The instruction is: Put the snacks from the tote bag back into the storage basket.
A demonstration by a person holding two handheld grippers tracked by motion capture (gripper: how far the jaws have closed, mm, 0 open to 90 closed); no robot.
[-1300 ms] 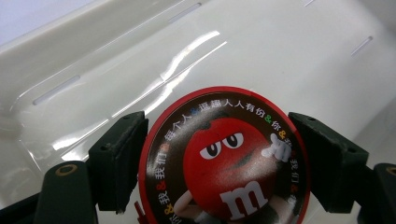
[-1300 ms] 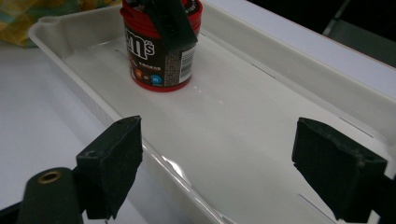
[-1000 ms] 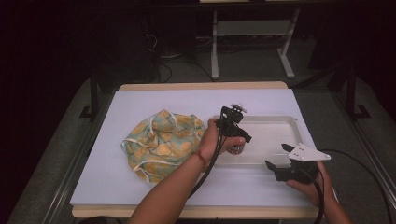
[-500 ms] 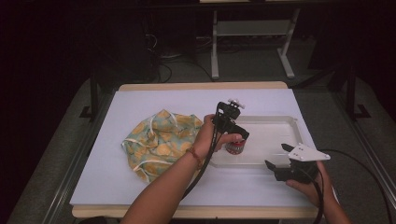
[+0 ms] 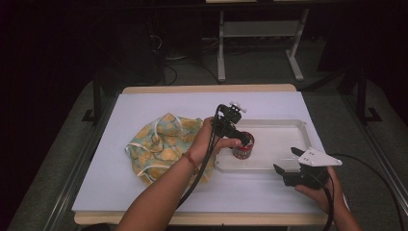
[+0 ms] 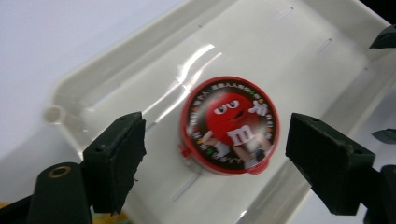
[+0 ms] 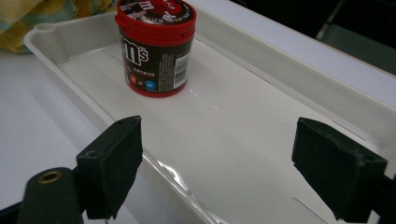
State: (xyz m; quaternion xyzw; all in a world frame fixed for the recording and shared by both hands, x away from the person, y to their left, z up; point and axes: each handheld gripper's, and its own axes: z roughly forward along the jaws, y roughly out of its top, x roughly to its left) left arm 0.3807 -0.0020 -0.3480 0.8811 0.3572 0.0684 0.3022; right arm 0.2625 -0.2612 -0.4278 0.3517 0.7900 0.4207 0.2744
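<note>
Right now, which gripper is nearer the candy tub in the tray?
Left. The left gripper hangs directly above the candy tub, jaws open on either side of its lid. The right gripper sits off beyond the white tray's near edge, open, pointing toward it.

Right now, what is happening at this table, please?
A person works at a table with a gripper in each hand. The left gripper hangs open just above a red-lidded M&M's candy tub, which stands upright near one end of a white plastic tray; its jaws stand on either side of the lid without touching it. The right gripper, also open, waits beside the tray's near edge. A yellow patterned drawstring bag lies crumpled on the white table cover to the left of the tray.
</note>
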